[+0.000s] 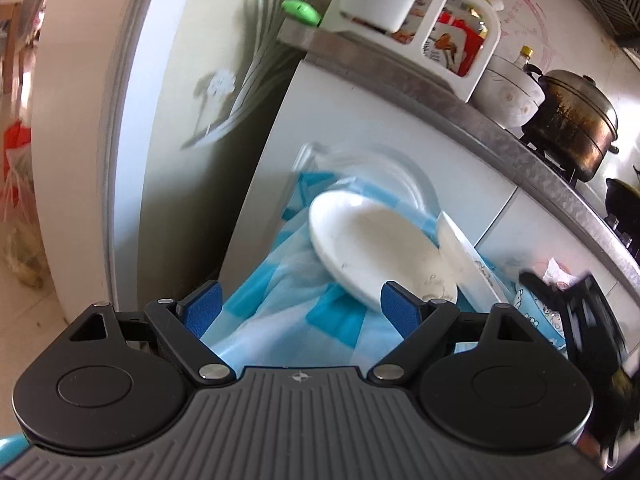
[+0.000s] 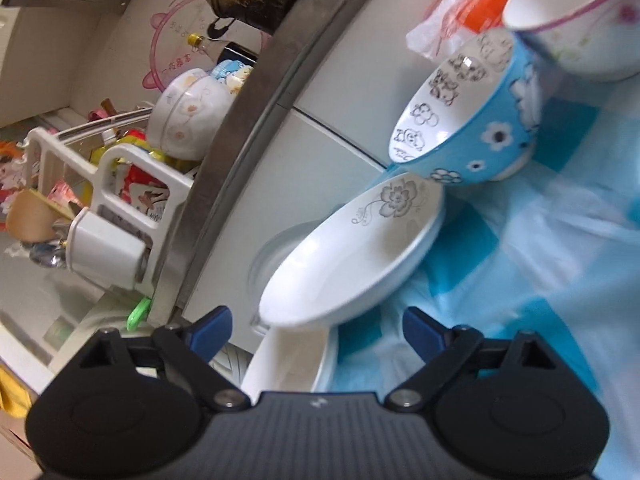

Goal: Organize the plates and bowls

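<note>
Shallow white ceramic plate [image 1: 372, 248] lies frame centre on blue checked cloth [image 1: 280, 312]; left tongs [image 1: 302, 306] and right tongs [image 2: 318, 330] gape, empty. Advise gripping the rim squarely.

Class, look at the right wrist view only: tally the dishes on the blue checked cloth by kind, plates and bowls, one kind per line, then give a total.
Plates: 2 – flowered plate, plain plate partly behind the gripper
Bowls: 2 – blue bowl, white bowl with a pink rim
Total: 4
</note>
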A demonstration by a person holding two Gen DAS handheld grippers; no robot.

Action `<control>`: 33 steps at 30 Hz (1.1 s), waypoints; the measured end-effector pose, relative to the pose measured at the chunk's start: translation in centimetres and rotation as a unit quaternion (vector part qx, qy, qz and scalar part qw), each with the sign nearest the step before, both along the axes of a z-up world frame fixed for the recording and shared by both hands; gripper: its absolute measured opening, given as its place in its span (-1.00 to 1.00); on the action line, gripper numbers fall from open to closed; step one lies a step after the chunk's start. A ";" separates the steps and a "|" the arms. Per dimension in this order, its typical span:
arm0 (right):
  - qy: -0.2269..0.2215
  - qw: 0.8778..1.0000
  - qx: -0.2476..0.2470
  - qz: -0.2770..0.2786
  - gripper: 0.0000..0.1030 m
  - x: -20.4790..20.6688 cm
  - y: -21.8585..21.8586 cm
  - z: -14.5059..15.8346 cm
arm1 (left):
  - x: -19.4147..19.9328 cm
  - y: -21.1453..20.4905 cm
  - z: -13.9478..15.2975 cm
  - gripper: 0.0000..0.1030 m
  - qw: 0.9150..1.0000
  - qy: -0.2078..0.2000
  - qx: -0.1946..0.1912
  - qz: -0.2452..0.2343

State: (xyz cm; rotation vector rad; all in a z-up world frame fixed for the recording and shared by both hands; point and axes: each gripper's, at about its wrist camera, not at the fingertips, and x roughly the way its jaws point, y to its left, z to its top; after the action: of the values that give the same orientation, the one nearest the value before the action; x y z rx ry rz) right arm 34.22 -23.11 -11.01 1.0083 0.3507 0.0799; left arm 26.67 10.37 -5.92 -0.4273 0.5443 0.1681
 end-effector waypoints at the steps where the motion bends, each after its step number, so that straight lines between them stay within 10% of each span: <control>1: 0.001 1.000 -0.013 0.000 0.84 -1.0 0.2 0.2 | 0.2 -0.3 0.5 1.00 1.000 -0.001 0.006 0.002; 12: -0.059 0.986 -0.153 -0.014 0.96 -11.7 2.8 2.9 | 11.6 -5.8 2.4 0.87 0.987 0.068 -0.050 -0.140; 18: -0.100 0.977 -0.190 0.014 0.97 -13.4 4.1 3.0 | 17.5 -8.6 -0.1 0.32 0.980 0.120 -0.058 -0.145; 23: -0.115 0.977 -0.173 0.043 0.97 -13.5 3.9 2.5 | 20.0 -9.4 -1.4 -0.20 0.980 0.125 -0.081 -0.130; 33: -0.117 0.986 -0.119 0.024 0.98 -14.2 2.1 1.8 | 19.8 -10.3 -1.4 -0.57 0.981 0.110 -0.103 -0.126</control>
State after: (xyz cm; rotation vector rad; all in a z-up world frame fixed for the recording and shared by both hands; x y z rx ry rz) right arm 19.99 -20.96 -9.23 0.7446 0.1646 0.1947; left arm 46.50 0.09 -7.31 -0.5394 0.8316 -0.0870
